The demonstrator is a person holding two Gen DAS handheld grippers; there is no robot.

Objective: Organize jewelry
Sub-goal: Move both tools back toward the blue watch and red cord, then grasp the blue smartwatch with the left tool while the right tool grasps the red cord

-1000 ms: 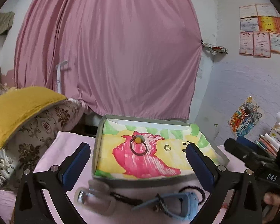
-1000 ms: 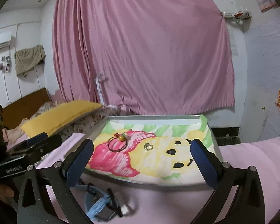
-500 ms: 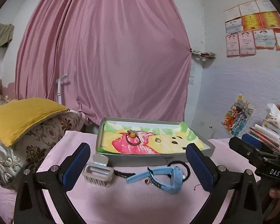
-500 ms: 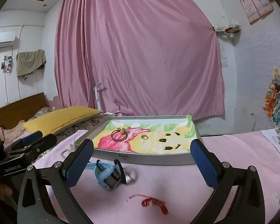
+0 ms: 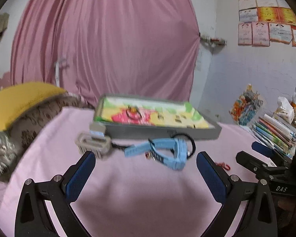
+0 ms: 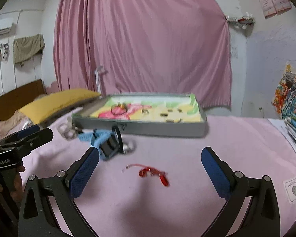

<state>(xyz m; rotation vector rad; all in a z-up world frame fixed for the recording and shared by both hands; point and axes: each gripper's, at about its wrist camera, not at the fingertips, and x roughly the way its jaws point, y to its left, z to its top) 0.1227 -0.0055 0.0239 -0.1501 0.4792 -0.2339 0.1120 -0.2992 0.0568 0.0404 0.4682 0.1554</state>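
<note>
Both views are motion-blurred. My left gripper [image 5: 146,165] hangs over the pink cloth [image 5: 128,187] with its jaws spread wide and nothing between the blue pads [image 5: 80,174]; my right gripper [image 6: 150,169] is likewise spread wide and empty, its fingers framing a small red item [image 6: 153,173] that lies loose on the cloth, too blurred for me to say what it is. In the left view the right tool enters from the right edge, near the same red piece. A grey tray [image 5: 159,131] sits further back on the cloth, lined with a bright cartoon-print sheet; inside it I see a dark hair tie with an orange bead [image 5: 133,113] on the pink patch of the print, and a small ring-like piece [image 6: 145,111] just beside it toward the centre. In front of the tray, outside it, lie a light blue strap [image 5: 167,152], a thin black loop [image 5: 190,145] touching it, and a clear plastic clip [image 5: 92,144] close to the tray's near left corner. A stack of books [image 5: 274,132] stands at the right; a pink curtain [image 5: 108,39] hangs behind.
</note>
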